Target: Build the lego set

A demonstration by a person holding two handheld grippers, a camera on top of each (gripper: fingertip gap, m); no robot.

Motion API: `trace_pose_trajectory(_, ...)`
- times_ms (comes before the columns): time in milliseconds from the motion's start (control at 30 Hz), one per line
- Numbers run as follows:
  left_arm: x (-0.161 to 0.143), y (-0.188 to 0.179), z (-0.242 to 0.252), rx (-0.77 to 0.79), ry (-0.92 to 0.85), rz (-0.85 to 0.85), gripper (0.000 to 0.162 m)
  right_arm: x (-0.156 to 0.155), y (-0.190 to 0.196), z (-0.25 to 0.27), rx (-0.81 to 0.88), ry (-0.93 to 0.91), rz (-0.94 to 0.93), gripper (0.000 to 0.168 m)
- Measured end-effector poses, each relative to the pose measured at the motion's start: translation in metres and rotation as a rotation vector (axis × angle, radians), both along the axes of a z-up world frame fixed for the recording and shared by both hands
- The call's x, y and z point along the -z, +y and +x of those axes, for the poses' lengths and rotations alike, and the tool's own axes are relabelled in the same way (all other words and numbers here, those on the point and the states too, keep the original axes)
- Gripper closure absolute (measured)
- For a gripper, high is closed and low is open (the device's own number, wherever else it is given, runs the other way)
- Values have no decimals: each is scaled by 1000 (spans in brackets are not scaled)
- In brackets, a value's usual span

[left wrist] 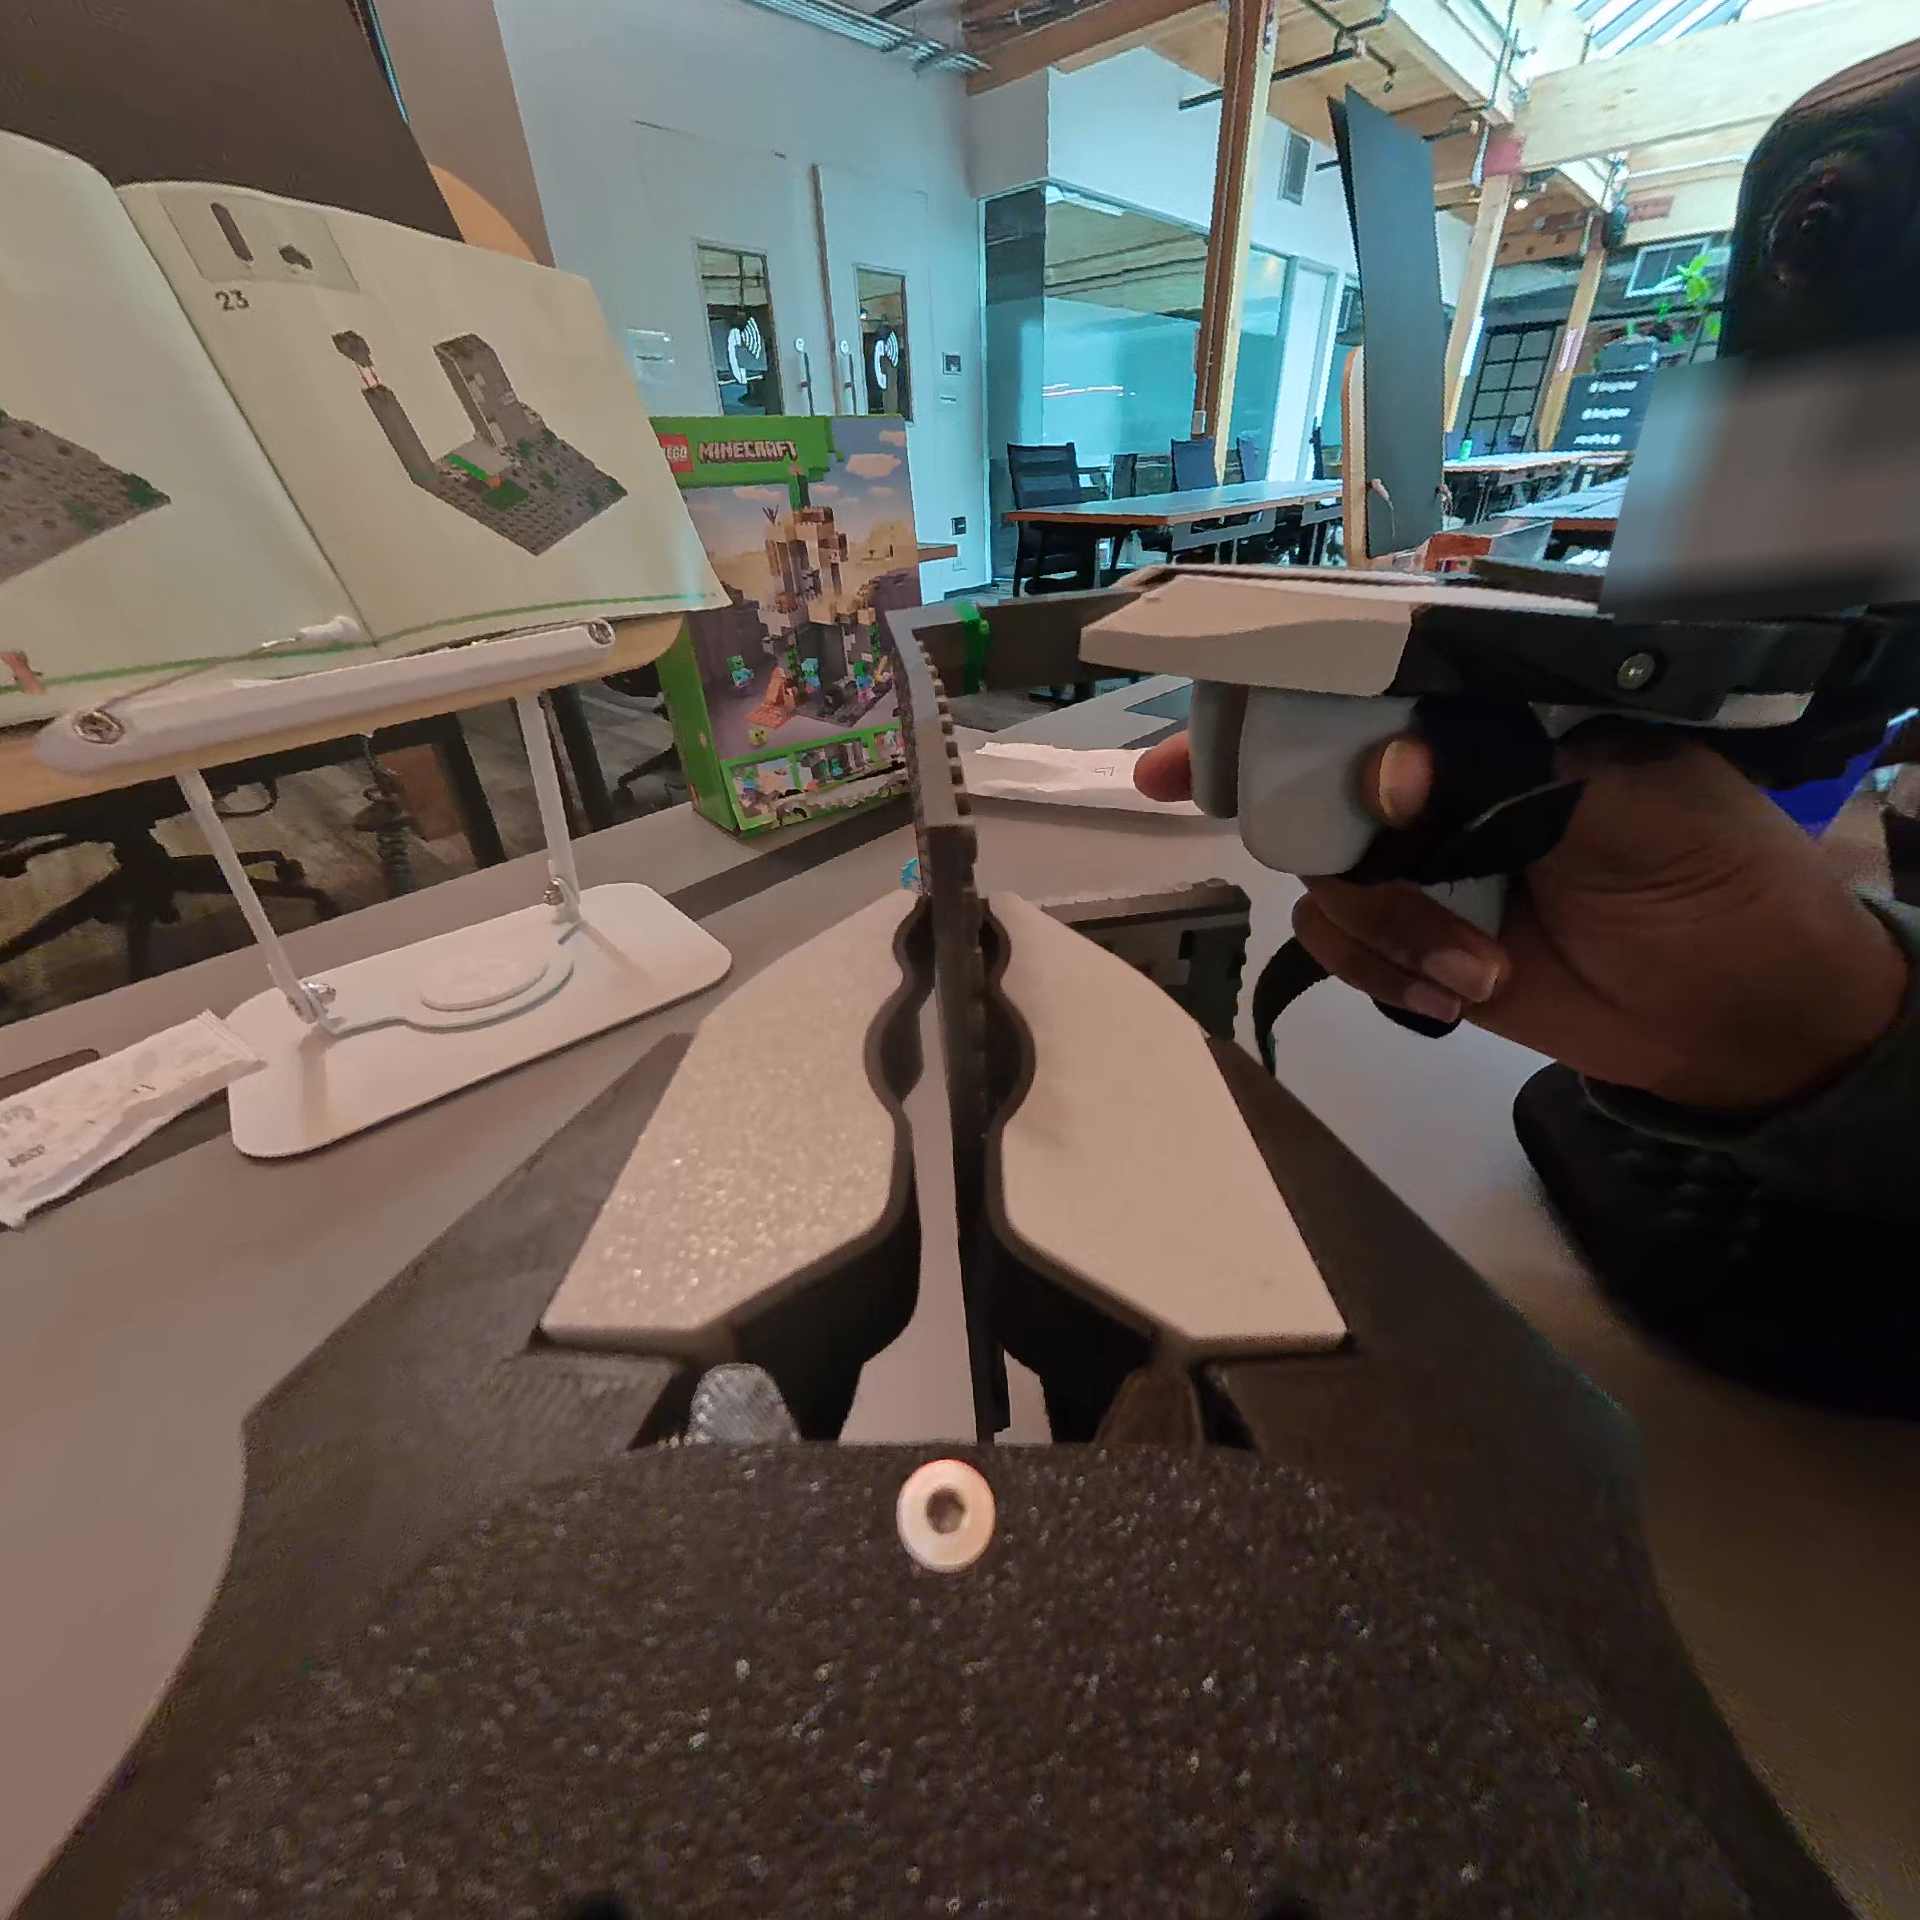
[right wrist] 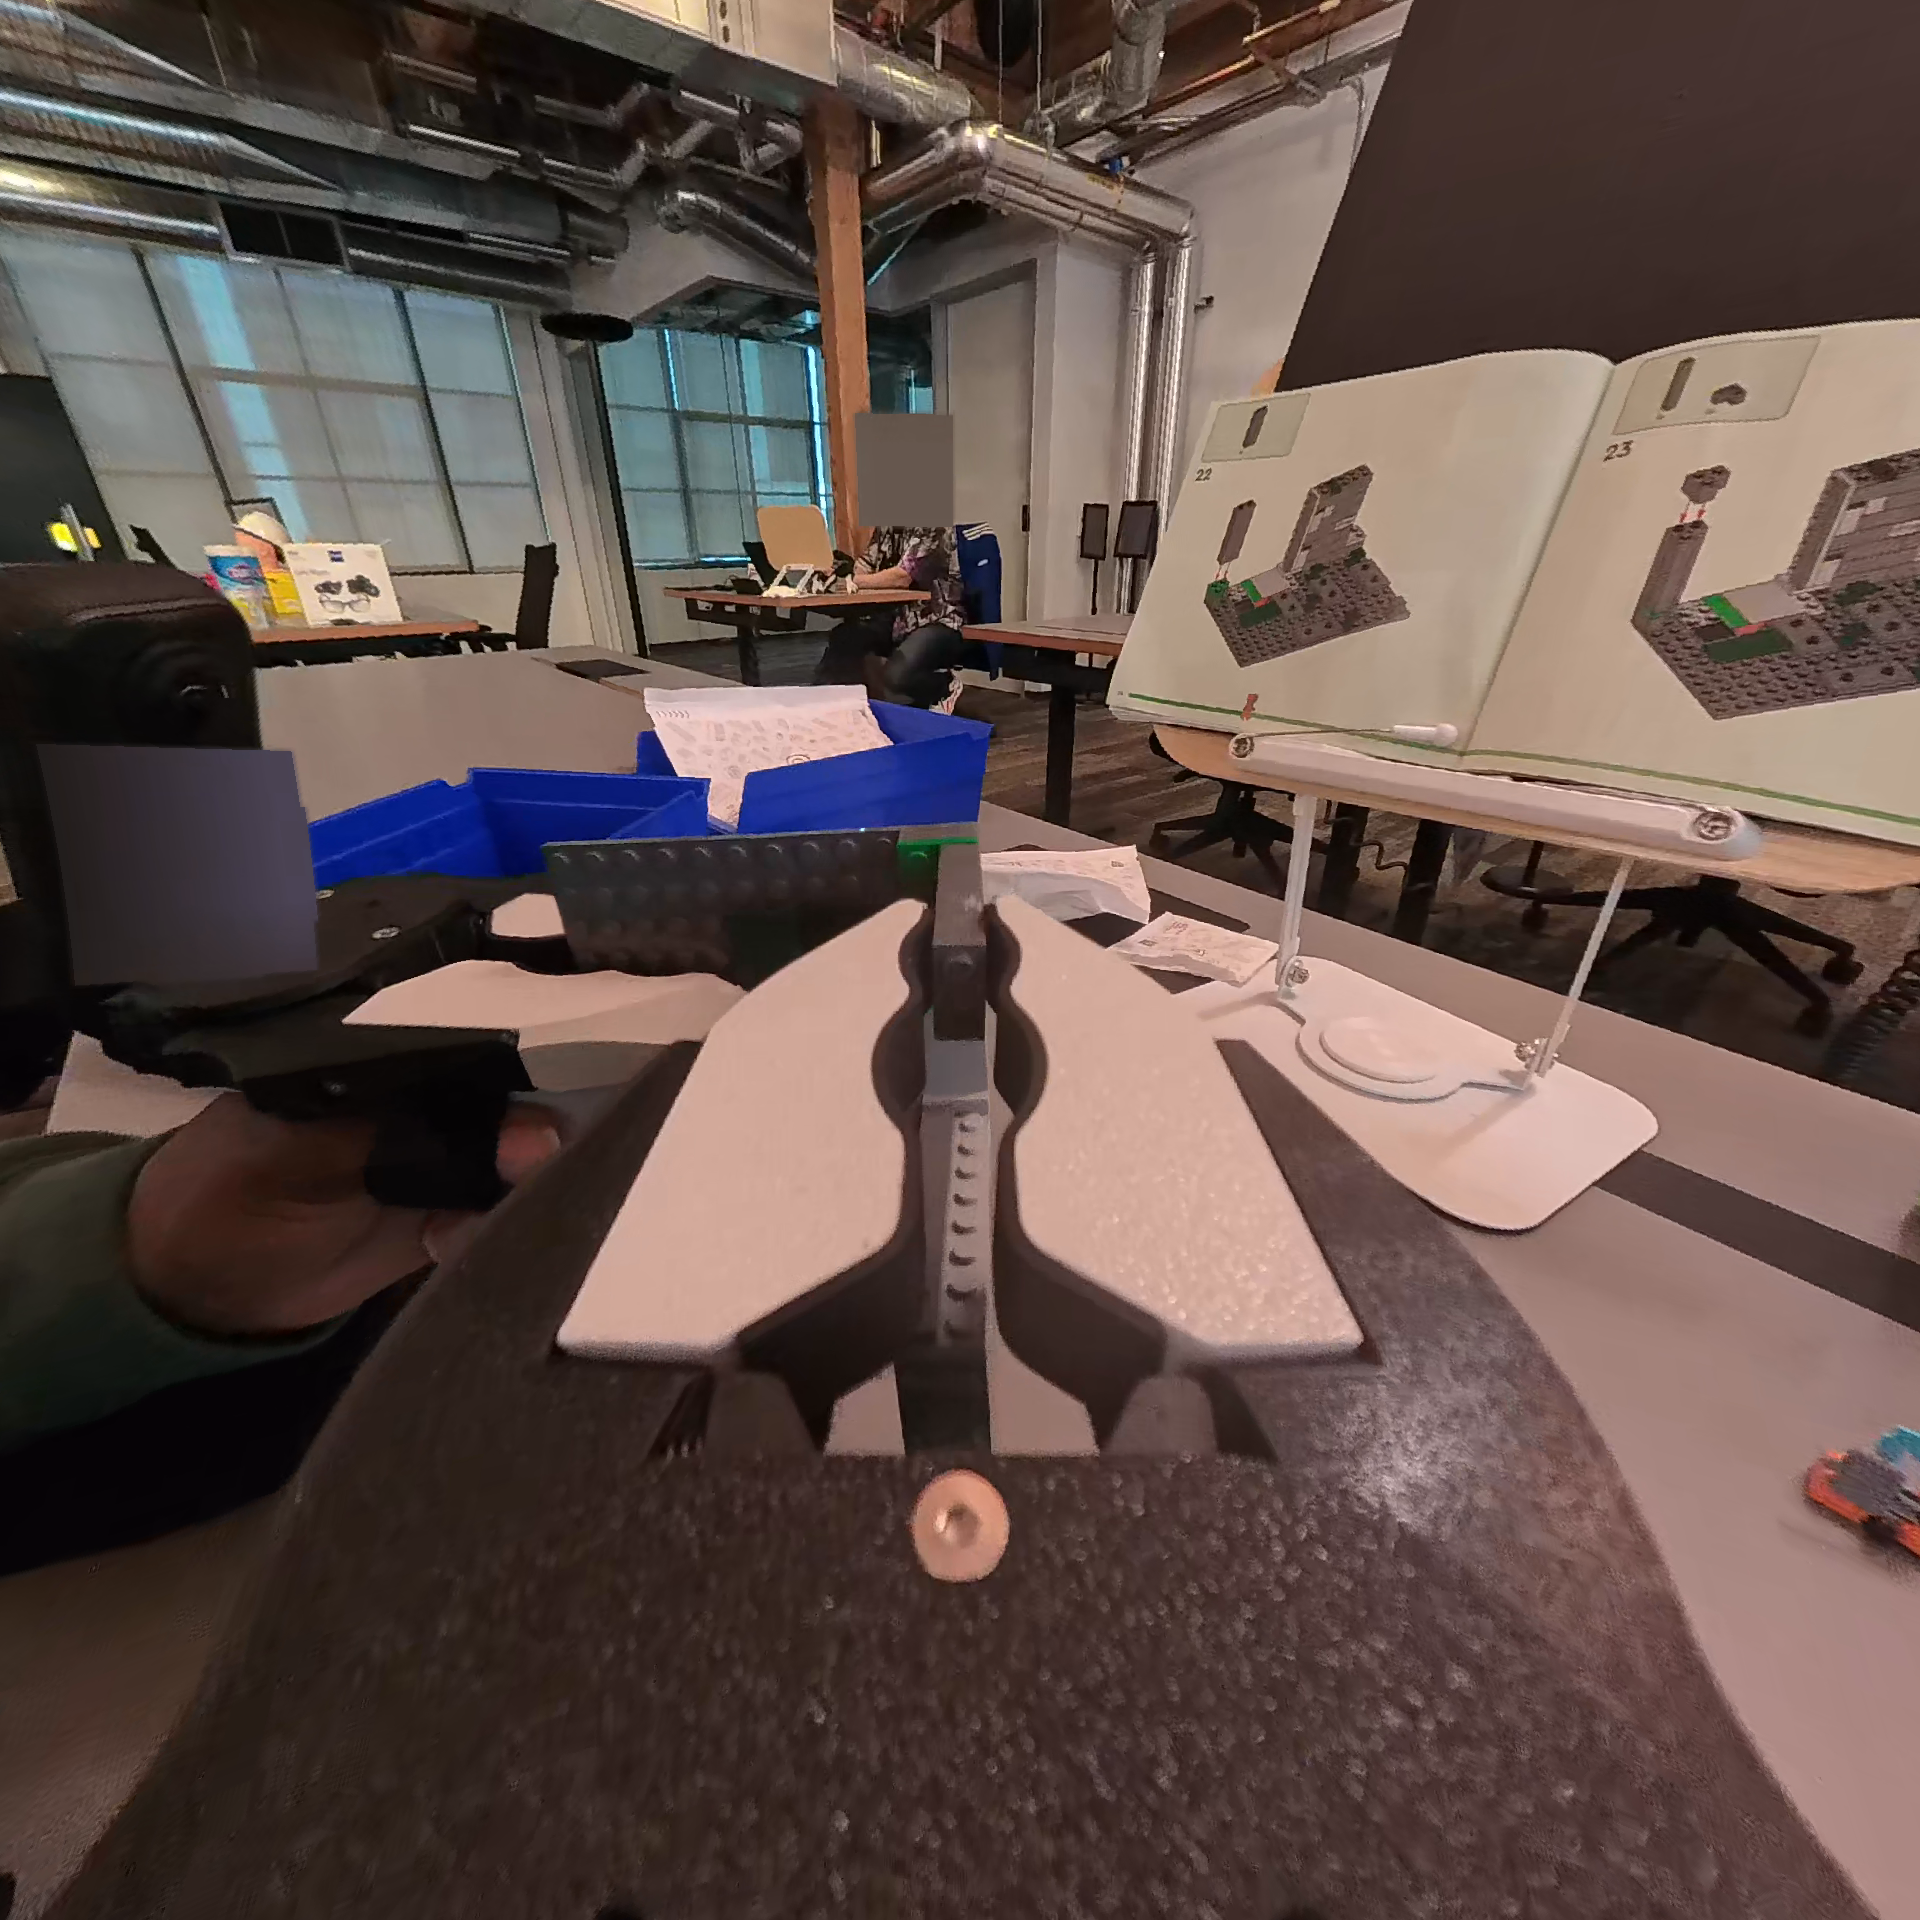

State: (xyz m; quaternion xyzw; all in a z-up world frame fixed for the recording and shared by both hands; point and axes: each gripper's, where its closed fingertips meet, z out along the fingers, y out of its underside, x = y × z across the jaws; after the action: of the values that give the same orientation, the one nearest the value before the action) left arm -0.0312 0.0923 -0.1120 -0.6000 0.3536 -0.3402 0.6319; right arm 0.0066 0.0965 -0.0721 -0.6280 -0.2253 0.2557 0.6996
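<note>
1. Grey table filled the foreground of an open office with wooden posts, glass walls and distant desks; in the right wrist view a person with a blurred patch over the head sat far back.
2. At the left of the left wrist view, an open instruction booklet rested on a white stand; its left page ran off the frame edge. A crumpled paper bag lay beside the stand's base, partly cut off.
3. Behind the stand stood a green lego box, its lower right corner hidden by the plate.
4. In the middle, the left gripper had its fingers pressed together on the edge of a dark grey studded plate, held on edge, so only its toothed rim showed.
5. At the right, a hand gripped the handle of the other tool; a mosaic patch covered part of it.
6. In the right wrist view, blue bins sat at the left behind the plate, one holding a white bag; what else they held could not be seen.
7. The right gripper had its fingers clamped on a tall dark grey brick against the plate's green-edged corner; whether the two pieces were joined could not be told.
8. At the far right edge, a small orange and blue build lay blurred and cut off.
</note>
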Motion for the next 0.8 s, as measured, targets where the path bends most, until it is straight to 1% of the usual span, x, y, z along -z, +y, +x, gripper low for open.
trace_pose_trajectory(367, -5, -4, -6, -1, 112, 148, 155, -1, -6, -4, -46, -43, 37, 161)
trace_pose_trajectory(567, -5, -5, -7, -13, 138, 193, 155, -1, -7, -5, -45, -34, 38, 161)
trace_pose_trajectory(800, -7, -5, -7, -12, 134, 196, 155, -1, -6, -5, -53, 0, 43, 161)
